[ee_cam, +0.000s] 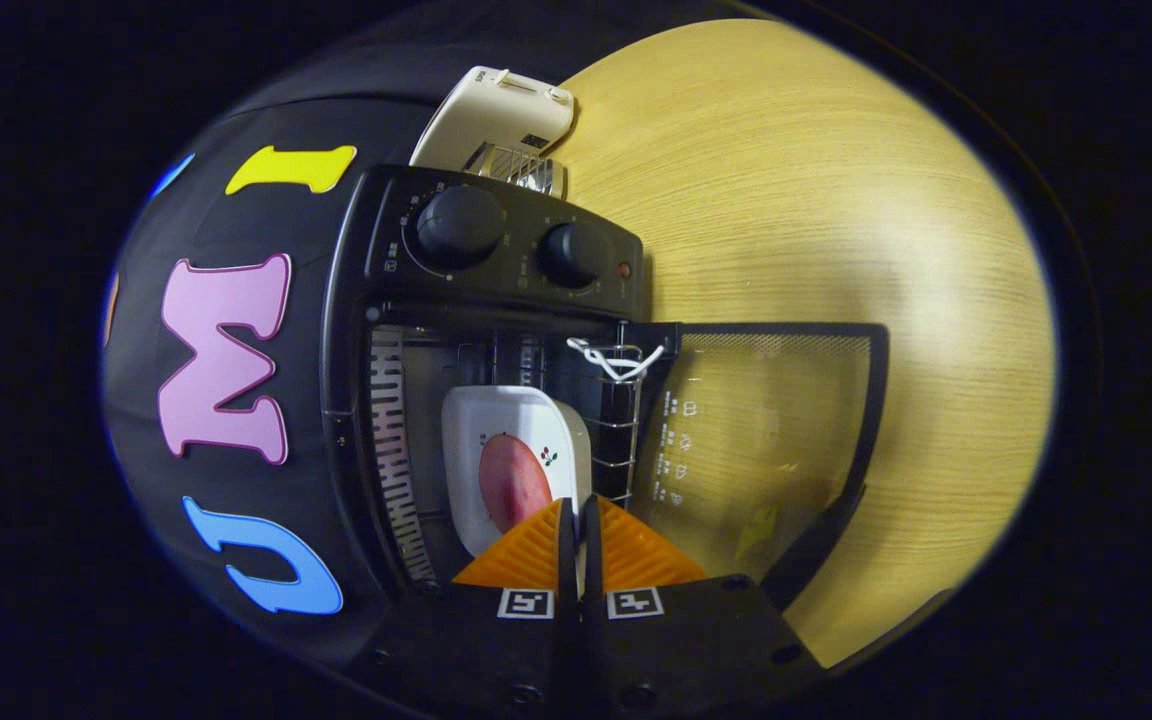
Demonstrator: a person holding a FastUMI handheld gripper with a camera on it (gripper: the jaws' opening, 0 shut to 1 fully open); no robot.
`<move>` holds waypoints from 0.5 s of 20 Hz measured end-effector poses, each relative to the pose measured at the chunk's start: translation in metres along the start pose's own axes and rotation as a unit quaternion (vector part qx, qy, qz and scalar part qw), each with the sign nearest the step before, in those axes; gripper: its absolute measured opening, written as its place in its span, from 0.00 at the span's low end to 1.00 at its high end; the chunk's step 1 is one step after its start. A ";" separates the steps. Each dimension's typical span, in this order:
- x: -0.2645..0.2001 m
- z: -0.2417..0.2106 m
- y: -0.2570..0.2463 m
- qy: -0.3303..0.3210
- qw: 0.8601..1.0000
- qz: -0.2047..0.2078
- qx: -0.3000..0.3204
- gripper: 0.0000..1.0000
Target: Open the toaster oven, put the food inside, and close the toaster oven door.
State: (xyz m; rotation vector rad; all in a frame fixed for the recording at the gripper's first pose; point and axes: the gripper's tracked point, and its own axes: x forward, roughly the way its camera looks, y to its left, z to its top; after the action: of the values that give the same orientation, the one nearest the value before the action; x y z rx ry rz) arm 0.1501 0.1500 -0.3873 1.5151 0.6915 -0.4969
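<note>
The black toaster oven (496,245) stands with its glass door (766,430) swung fully open over the wooden table (836,180). Inside the cavity, on the wire rack (618,400), sits a white square plate (496,425) carrying a pink-red piece of food (511,480). My gripper (577,505) is at the oven's mouth, its fingers pressed close together on the plate's near rim. A thin sliver of white shows between them. The food lies just beyond the fingertips.
Two round knobs (456,225) sit on the oven's control panel. A white string (611,358) is tied on the rack's front wire. A cream-white appliance (496,110) stands behind the oven. The booth's black cloth wall runs along the oven's far side.
</note>
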 end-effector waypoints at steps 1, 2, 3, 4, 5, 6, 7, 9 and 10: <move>0.007 -0.003 0.003 -0.002 1.000 0.001 0.011 0.05; 0.012 -0.006 0.006 -0.001 1.000 0.001 0.019 0.05; 0.016 -0.007 0.005 -0.003 1.000 -0.005 0.021 0.05; 0.025 -0.009 0.008 -0.006 1.000 -0.002 0.021 0.05; 0.027 -0.007 0.011 -0.008 1.000 0.000 0.017 0.05; 0.028 -0.008 0.013 -0.007 1.000 0.005 0.018 0.05; 0.032 -0.010 0.016 -0.001 1.000 0.012 0.025 0.05; 0.035 -0.015 0.022 0.021 0.998 0.032 0.051 0.10; 0.034 -0.019 0.024 0.031 0.997 0.040 0.057 0.13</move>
State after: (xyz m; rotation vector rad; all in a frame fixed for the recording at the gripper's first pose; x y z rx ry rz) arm 0.1892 0.1732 -0.3920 1.6640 0.6575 -0.4361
